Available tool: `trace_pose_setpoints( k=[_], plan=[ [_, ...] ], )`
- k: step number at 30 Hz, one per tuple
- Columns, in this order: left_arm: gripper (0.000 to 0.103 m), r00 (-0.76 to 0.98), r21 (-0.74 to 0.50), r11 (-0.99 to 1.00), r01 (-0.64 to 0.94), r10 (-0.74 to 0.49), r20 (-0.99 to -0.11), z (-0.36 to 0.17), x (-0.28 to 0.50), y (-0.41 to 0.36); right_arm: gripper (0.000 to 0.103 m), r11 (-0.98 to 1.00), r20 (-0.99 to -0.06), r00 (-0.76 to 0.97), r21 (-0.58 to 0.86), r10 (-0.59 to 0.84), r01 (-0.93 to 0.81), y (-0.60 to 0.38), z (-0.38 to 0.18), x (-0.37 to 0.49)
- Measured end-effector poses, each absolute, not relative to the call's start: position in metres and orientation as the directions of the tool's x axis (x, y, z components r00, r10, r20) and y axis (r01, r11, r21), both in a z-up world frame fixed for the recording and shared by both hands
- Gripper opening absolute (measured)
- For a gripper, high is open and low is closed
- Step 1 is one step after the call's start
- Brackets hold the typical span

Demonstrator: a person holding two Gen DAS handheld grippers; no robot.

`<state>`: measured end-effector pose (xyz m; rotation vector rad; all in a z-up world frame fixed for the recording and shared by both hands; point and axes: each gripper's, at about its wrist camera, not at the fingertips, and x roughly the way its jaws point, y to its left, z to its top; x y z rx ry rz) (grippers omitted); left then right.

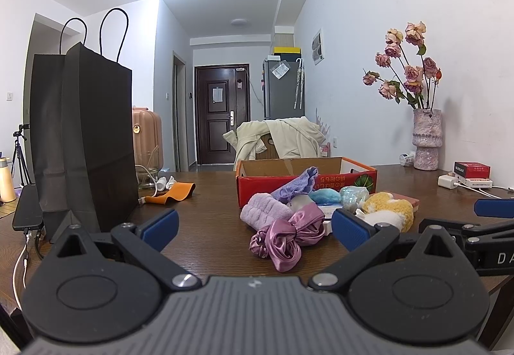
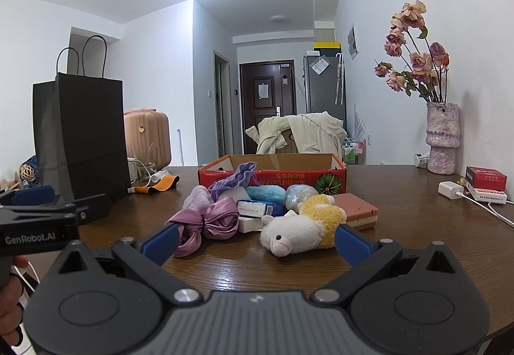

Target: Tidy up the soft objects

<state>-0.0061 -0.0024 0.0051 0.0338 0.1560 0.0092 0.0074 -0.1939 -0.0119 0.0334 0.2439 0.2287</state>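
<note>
A heap of soft things lies on the wooden table in front of a red cardboard box (image 1: pixel 289 186) (image 2: pixel 273 176). In it are a pink satin scrunchie (image 1: pixel 286 239) (image 2: pixel 205 223), a lilac towel roll (image 1: pixel 265 213) (image 2: pixel 199 199), a purple knit cloth (image 1: pixel 298 184) (image 2: pixel 234 179), a blue fluffy piece (image 1: pixel 326 195) (image 2: pixel 266 193) and a white and yellow plush lamb (image 2: pixel 302 228) (image 1: pixel 390 213). My left gripper (image 1: pixel 253 228) is open just short of the scrunchie. My right gripper (image 2: pixel 255 242) is open, close to the lamb.
A tall black paper bag (image 1: pixel 83 136) (image 2: pixel 80 136) stands at the left. A pink vase of dried roses (image 1: pixel 426 139) (image 2: pixel 441 138), small red and white boxes (image 2: pixel 485 183) and a charger (image 2: pixel 449 189) sit at the right. A pink sponge block (image 2: pixel 356 210) lies beside the lamb.
</note>
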Motion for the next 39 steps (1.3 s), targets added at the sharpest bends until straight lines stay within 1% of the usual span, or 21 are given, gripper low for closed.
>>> trace_pose_setpoints(
  k=[22, 28, 32, 36, 39],
  plan=[
    [0.103, 0.988, 0.034, 0.999, -0.005, 0.011, -0.157, 0.005, -0.006, -0.003, 0.103, 0.974, -0.234, 0.946, 0.064, 0.225, -0.216, -0.195, -0.012, 0.007],
    [0.103, 0.988, 0.040, 0.999, 0.002, 0.004, -0.152, 0.010, 0.015, -0.003, 0.103, 0.980, -0.221, 0.955, 0.072, 0.198, -0.186, -0.205, -0.011, 0.019],
    [0.103, 0.982, 0.024, 0.998, 0.057, -0.052, -0.181, 0.021, 0.049, -0.010, 0.103, 0.983, -0.236, 0.956, 0.101, 0.173, -0.153, -0.225, -0.007, 0.049],
    [0.103, 0.965, -0.007, 0.990, 0.143, -0.141, -0.220, 0.025, 0.081, -0.026, 0.103, 0.980, -0.293, 0.938, 0.129, 0.183, -0.150, -0.245, -0.002, 0.091],
    [0.103, 0.935, -0.039, 0.976, 0.212, -0.214, -0.282, 0.025, 0.107, -0.043, 0.103, 0.972, -0.333, 0.918, 0.162, 0.217, -0.171, -0.258, -0.002, 0.123]
  ],
)
